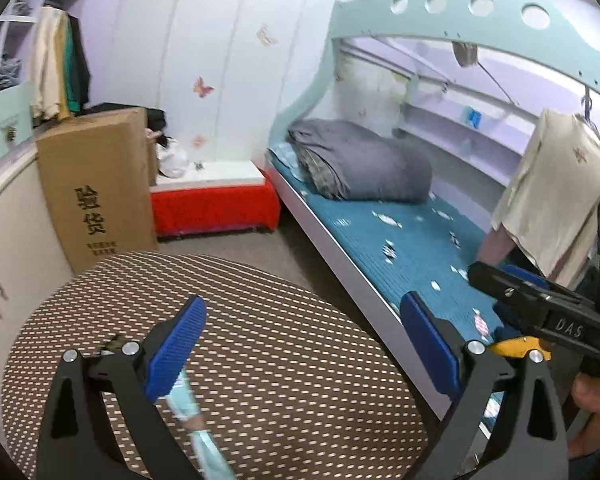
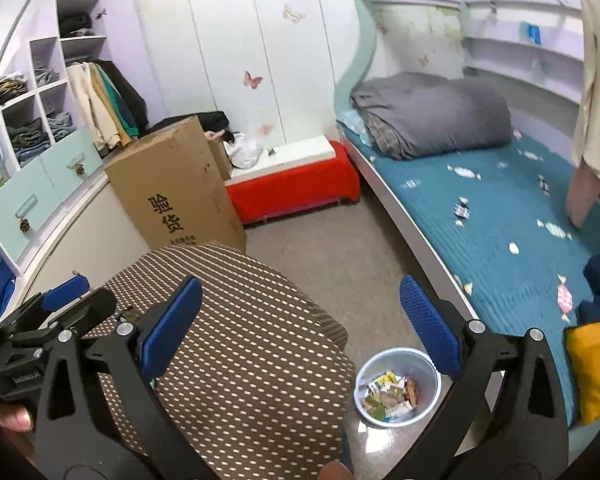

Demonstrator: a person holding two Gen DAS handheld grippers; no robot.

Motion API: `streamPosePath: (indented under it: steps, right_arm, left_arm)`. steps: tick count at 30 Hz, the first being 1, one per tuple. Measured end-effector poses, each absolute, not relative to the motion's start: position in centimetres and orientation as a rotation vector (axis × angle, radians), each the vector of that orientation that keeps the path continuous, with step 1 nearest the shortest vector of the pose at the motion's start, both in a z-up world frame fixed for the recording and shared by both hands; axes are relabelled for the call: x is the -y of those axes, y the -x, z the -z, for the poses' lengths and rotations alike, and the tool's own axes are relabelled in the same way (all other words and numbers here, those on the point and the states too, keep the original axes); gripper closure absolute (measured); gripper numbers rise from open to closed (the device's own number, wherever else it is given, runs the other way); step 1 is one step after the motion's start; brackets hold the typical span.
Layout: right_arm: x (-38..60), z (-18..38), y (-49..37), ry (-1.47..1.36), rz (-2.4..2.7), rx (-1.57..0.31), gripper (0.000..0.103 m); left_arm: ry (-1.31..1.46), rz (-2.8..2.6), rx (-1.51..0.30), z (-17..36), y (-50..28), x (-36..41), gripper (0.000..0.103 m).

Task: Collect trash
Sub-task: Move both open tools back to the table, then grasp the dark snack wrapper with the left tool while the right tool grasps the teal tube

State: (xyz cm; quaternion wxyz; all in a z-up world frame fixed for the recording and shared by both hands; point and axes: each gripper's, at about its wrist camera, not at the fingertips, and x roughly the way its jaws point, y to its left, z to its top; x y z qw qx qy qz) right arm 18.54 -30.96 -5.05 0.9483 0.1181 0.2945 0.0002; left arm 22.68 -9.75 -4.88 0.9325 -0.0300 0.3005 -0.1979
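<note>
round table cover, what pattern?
Brown with rows of small pale dashes; clearest in the left wrist view.

A home bedroom. At the right of the frame a bunk bed (image 2: pixel 480 216) with a teal frame carries a folded grey quilt (image 2: pixel 432 114) on a blue sheet. White wardrobe doors (image 2: pixel 236 48) with butterfly stickers (image 2: pixel 253 79) fill the upper centre. Open shelves (image 2: pixel 40 92) at upper left hold folded clothes, with garments (image 2: pixel 100 100) hanging beside them. A cardboard box (image 2: pixel 172 192) stands on the floor.
</note>
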Motion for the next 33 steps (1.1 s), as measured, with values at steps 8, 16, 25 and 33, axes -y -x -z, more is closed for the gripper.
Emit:
streamPosePath:
  steps: [8, 16, 25, 33]
  right_arm:
    - [25.7, 3.3, -18.2, -0.171, -0.055, -0.56, 0.006]
    - [18.4, 7.2, -19.9, -0.109, -0.188, -0.715, 0.006]
    - [11.4, 14.4, -22.3, -0.044, -0.251, -0.881, 0.007]
    - [8.3, 18.9, -24.0, -0.011, -0.292, -0.993, 0.034]
  left_arm:
    - [0.1, 0.281, -0.541, 4.2, -20.5, 2.1, 0.006]
    - [0.081, 0.172, -0.573, 6.4, -19.9, -3.9, 0.006]
    - [0.119, 0.109, -0.68, 11.9, -19.9, -8.8, 0.006]
    - [0.117, 0.107, -0.745, 15.1, -21.4, -10.2, 0.006]
